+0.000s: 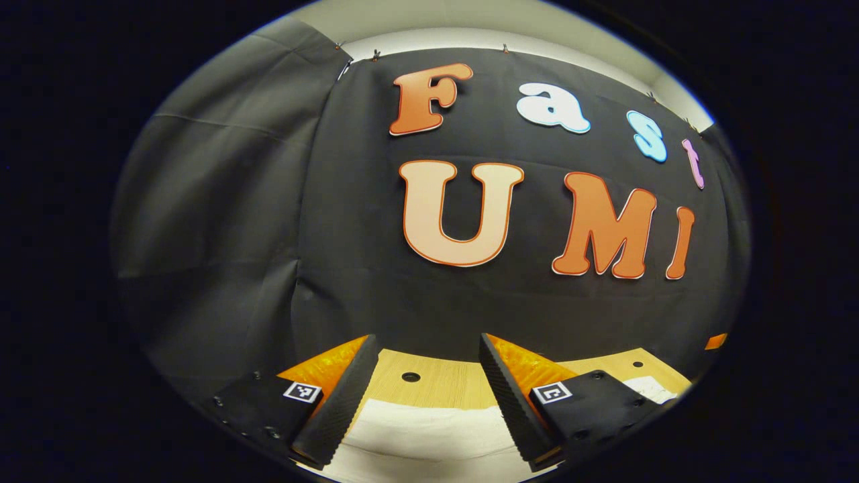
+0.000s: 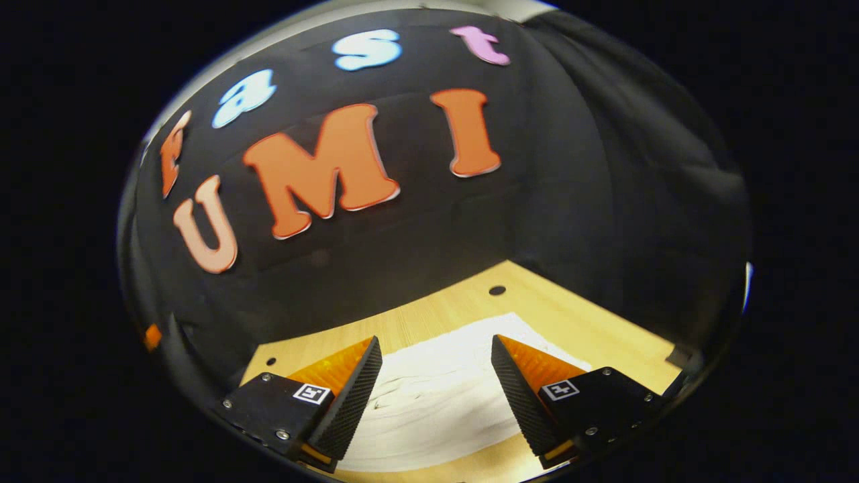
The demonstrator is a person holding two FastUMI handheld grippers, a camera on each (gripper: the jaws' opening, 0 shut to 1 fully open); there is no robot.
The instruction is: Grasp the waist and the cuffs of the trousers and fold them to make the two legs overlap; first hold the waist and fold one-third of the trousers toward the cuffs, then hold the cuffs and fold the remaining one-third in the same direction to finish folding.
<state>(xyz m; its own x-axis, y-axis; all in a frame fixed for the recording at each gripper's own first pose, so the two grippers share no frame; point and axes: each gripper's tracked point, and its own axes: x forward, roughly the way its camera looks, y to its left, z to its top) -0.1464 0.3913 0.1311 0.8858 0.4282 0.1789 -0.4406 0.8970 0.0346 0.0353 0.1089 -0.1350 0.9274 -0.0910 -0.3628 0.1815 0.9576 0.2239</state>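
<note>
Pale wooden table [image 2: 590, 329] (small round holes) carries white trousers [image 2: 436, 396] lying flat.

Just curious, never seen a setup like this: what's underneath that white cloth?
The white trousers lie flat on a light wooden table, which shows past the fabric's edges along with a small round hole. Whatever sits directly beneath the fabric is covered.

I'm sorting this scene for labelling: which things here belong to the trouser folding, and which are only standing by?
Belongs to the job:
- white trousers, lying flat on the table
- left tool, open above the cloth
- right tool, open above the cloth

Just there:
- wooden table with small holes
- black cloth wall
</note>
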